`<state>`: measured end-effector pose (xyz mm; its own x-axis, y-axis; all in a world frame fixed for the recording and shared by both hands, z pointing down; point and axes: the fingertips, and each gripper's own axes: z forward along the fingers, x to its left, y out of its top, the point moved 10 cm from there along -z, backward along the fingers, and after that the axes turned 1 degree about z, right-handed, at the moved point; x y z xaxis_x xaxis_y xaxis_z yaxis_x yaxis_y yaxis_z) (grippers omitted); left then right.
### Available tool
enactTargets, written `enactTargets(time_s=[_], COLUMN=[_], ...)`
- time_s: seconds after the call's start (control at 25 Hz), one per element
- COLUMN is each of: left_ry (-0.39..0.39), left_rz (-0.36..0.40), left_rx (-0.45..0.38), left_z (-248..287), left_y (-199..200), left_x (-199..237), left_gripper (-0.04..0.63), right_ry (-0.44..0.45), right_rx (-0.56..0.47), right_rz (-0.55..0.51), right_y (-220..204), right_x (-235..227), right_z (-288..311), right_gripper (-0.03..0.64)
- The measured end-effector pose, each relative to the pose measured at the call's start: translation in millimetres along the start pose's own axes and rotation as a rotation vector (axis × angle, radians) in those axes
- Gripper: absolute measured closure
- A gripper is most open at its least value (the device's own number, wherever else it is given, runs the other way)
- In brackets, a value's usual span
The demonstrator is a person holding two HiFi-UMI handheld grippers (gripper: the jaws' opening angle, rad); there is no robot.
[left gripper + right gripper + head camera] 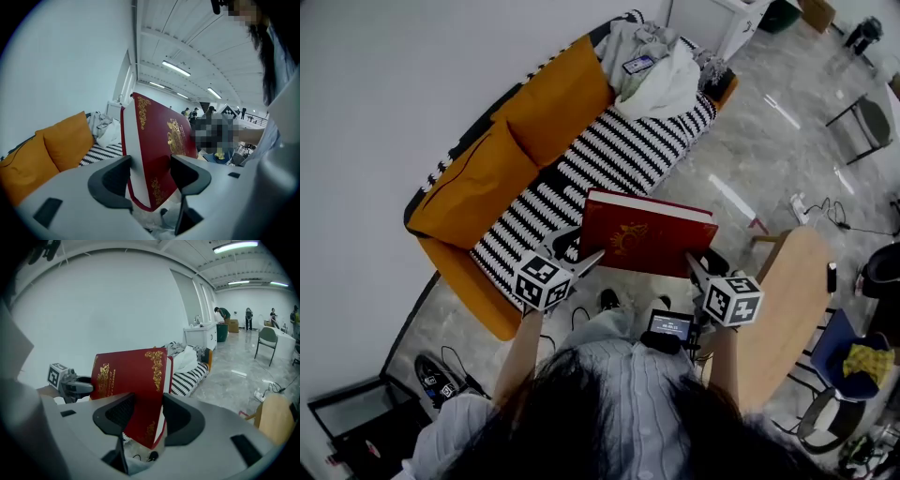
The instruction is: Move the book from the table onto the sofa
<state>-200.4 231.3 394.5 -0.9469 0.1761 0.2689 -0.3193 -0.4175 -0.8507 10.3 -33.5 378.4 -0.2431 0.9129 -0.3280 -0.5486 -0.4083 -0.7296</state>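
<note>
The red book [647, 234] is hanging in the air just in front of the sofa [619, 150]. Its far edge is reaching over the sofa's front edge and its gold-stamped cover is facing up. Its long axis is running from one gripper to the other, at a slant to the sofa's length. The striped seat is lying just beyond it and looks bare there, with the heap of clothes [656, 66] well off at the sofa's far end. The left gripper [584, 260] is clamping the book's near-left corner, its pads pressing cover and underside. The right gripper [692, 265] is pinching the near-right corner likewise. Both are sitting on the book's side away from the sofa, about equally far from it.
</note>
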Motion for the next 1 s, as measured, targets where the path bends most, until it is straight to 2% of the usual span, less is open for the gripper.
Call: enactTargets(time_s=[0.44,0.72,1.0], left_ry=[0.105,0.196,0.245], left_rz=[-0.108,-0.199,-0.312], left_rx=[-0.002,0.002,0.0], left_z=[12.9,37.0,77.4], left_y=[-3.9,7.7,32.7], left_x=[51.5,100.6,146.8], left_gripper=[0.316,0.316,0.318], right_ry=[0.079,0.154,0.207], right_rx=[0.077,0.143,0.214], right_rz=[-0.072,-0.141,-0.173], right_y=[44.2,96.3,155.8], right_x=[-7.8,-22.9,-51.5], right_z=[80.4,157.5,226.5], right_gripper=[0.416,0.416,0.416])
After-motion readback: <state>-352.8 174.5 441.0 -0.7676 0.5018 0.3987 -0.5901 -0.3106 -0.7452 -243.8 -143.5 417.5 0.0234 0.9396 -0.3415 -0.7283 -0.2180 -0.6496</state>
